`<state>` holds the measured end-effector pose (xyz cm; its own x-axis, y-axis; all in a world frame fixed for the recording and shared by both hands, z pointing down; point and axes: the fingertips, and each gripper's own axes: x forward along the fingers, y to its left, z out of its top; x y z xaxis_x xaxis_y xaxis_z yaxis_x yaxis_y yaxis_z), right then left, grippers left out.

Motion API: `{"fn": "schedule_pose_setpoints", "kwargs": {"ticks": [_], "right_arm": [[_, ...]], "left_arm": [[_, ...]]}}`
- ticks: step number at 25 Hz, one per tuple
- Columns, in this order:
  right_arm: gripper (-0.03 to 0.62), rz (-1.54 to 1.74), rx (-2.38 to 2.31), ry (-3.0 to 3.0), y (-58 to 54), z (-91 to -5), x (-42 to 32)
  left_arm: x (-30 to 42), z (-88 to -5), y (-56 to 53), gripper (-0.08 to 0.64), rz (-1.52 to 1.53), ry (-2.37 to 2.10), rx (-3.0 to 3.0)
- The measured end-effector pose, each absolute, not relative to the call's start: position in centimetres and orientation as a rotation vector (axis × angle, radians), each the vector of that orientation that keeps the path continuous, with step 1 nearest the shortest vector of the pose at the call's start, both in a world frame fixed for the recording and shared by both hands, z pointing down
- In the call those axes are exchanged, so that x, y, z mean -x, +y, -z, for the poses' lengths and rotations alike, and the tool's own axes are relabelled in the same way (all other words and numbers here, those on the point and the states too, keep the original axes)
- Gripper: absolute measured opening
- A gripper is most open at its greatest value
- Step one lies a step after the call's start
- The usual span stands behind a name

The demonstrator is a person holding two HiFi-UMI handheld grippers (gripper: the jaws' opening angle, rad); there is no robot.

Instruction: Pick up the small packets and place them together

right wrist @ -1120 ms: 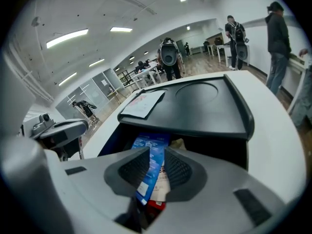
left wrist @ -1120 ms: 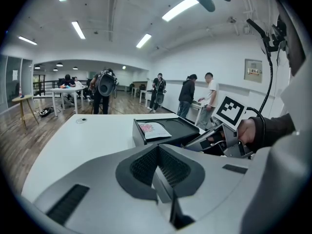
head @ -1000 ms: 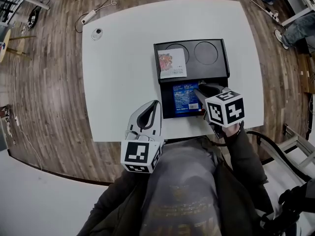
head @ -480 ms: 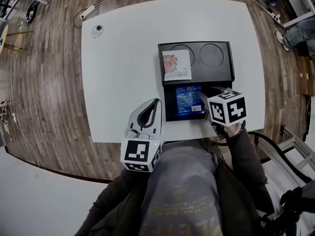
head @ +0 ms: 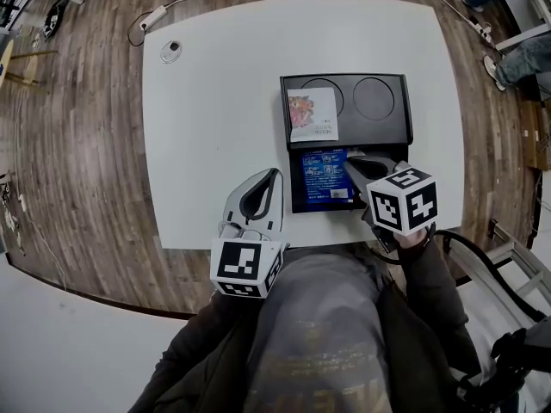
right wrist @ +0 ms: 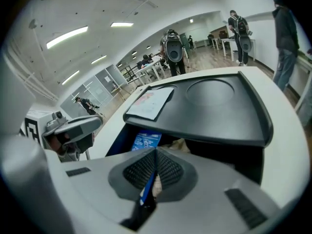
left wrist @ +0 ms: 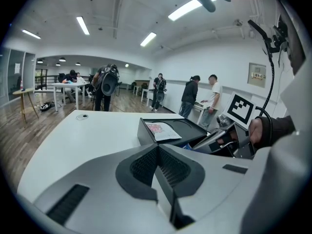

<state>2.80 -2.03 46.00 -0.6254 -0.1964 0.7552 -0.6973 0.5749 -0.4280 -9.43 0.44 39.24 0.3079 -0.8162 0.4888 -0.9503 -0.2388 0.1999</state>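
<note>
Right gripper [head: 354, 161]: jaws clamped on the edge of the blue packet [head: 325, 172], a blue sliver pinched between them.
Blue packet: in the lower compartment of the black tray [head: 405, 114].
White packet [head: 312, 114]: on the tray's upper deck, over the left round recess.
Left gripper [head: 275, 176]: jaws together, empty, over the bench [head: 215, 101].

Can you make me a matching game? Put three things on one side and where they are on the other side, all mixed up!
Things:
1. white packet
2. blue packet
3. left tongs

Places:
A. over the table's near edge
B. in the tray's lower part
C. on the tray's top

Pairs: 1-C, 2-B, 3-A
</note>
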Motion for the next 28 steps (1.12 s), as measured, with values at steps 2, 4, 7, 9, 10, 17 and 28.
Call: {"fn": "schedule_pose_setpoints", "kwargs": {"ticks": [2,4,7,9,10,17,28], "right_arm": [[0.006,-0.973,-0.706,-2.148,-1.7,-45.4,-2.8],[0.006,-0.981,-0.712,-2.155,-1.5,-45.1,-2.9],[0.006,-0.989,-0.713,-2.179,-1.1,-44.3,-2.7],[0.005,-0.970,-0.707,-2.213,-0.7,-43.3,-2.3],[0.005,-0.947,-0.703,-2.235,-0.6,-42.8,-2.0],[0.005,-0.777,-0.744,-2.373,0.4,-39.0,-1.3],[0.005,-0.628,-0.780,-2.528,0.0,-31.7,-0.7]], "left_arm": [[9.3,-39.0,0.5,0.002,-0.385,-1.567,-2.131],[9.2,-38.7,0.7,0.002,-0.378,-1.568,-2.139],[9.1,-38.2,1.1,0.002,-0.369,-1.571,-2.154],[9.1,-37.8,1.4,0.002,-0.365,-1.573,-2.163],[9.1,-37.6,1.5,0.002,-0.362,-1.573,-2.167],[8.6,-36.3,2.7,0.002,-0.345,-1.587,-2.208],[8.9,-33.7,3.9,0.002,-0.298,-1.648,-2.254]]}}
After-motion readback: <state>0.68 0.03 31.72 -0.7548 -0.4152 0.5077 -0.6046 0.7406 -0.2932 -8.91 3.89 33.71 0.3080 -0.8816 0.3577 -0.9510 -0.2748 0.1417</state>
